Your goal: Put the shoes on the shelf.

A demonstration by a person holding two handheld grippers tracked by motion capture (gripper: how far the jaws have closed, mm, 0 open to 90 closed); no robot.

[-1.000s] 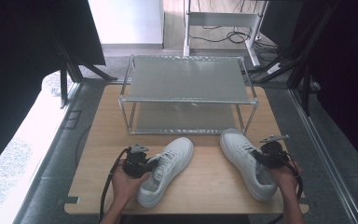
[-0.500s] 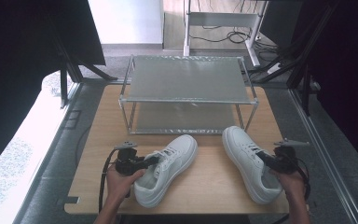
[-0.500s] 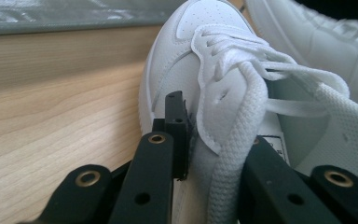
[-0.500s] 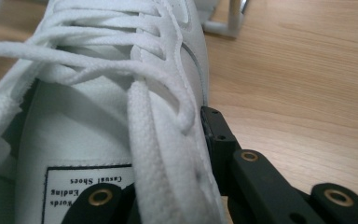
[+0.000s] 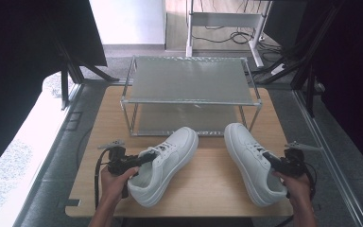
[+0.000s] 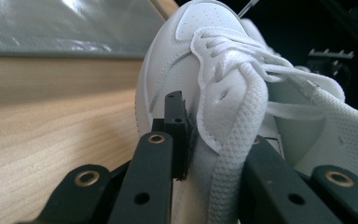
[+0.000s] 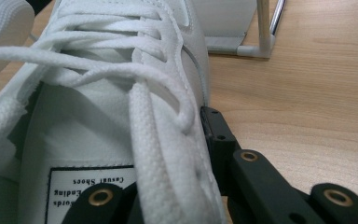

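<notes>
- Left shoe [image 5: 163, 165]: plain white, with white laces.
- Right shoe [image 5: 254, 162]: plain white; white tongue label with black border and print.
- Grippers: black jaws with brass-coloured rivets.
- Table [image 5: 208, 184]: light wood grain.
- Rack [image 5: 190, 80] at 12 o'clock: silver frame, grey shelves.

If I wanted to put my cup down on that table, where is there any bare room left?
Bare wood lies between the left shoe and the right shoe, widening toward the near edge of the table. The rack has both its shelves bare. The table's left strip beside the rack is free too. It is crowded where the left gripper and right gripper clamp the shoes.
</notes>
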